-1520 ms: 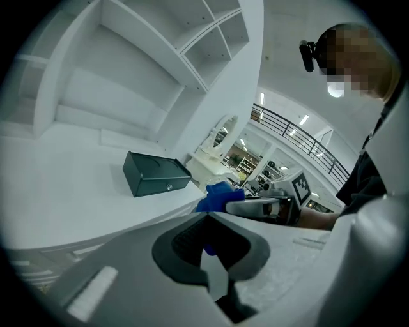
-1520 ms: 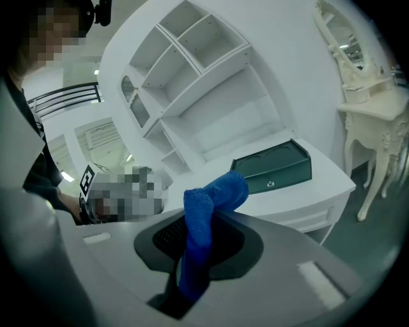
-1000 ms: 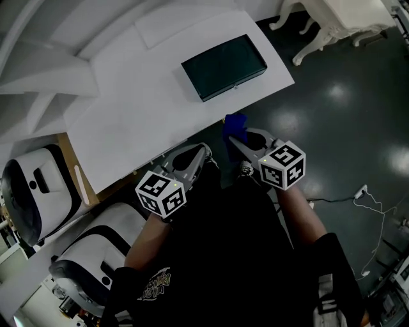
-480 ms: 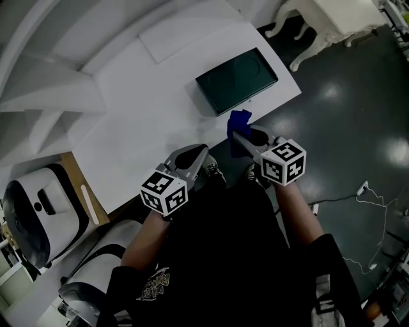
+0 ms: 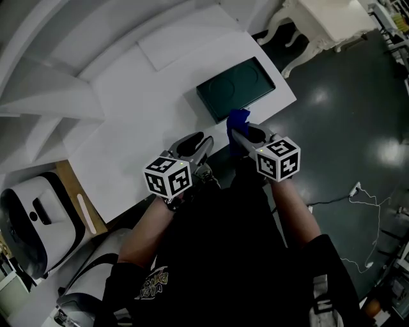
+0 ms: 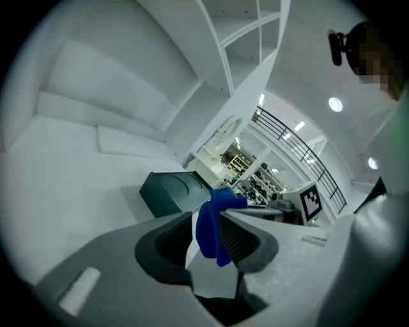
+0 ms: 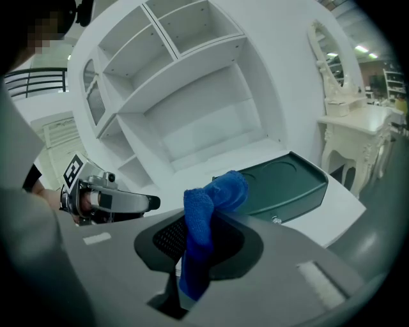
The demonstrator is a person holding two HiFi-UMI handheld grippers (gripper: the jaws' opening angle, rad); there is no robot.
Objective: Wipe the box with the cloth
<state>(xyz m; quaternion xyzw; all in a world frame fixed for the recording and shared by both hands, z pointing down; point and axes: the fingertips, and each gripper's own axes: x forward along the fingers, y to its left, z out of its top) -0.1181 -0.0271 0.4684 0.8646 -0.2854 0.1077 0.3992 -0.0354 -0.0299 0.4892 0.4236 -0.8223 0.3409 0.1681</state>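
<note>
A dark green flat box (image 5: pixel 235 88) lies on the white table (image 5: pixel 140 121) near its right corner; it also shows in the gripper views (image 6: pixel 171 190) (image 7: pixel 284 185). My right gripper (image 5: pixel 238 133) (image 7: pixel 201 233) is shut on a blue cloth (image 5: pixel 238 117) (image 7: pixel 203 214), which sticks up past its tips just short of the box's near edge. My left gripper (image 5: pixel 202 143) (image 6: pixel 206 231) hangs to the left over the table's edge, open and holding nothing. Through its gap I see the cloth (image 6: pixel 212 220) in the other gripper.
A flat white panel (image 5: pixel 185 37) lies on the table behind the box. White shelving (image 7: pixel 185 70) rises beyond it. An ornate white side table (image 5: pixel 326 19) stands at the upper right on the dark floor. White rounded seats (image 5: pixel 25 211) stand at the lower left, a cable (image 5: pixel 364 198) at the right.
Both grippers have moved forward to the table's edge, and the cloth now sits close to the box's near side. The left gripper has come up level with the right.
</note>
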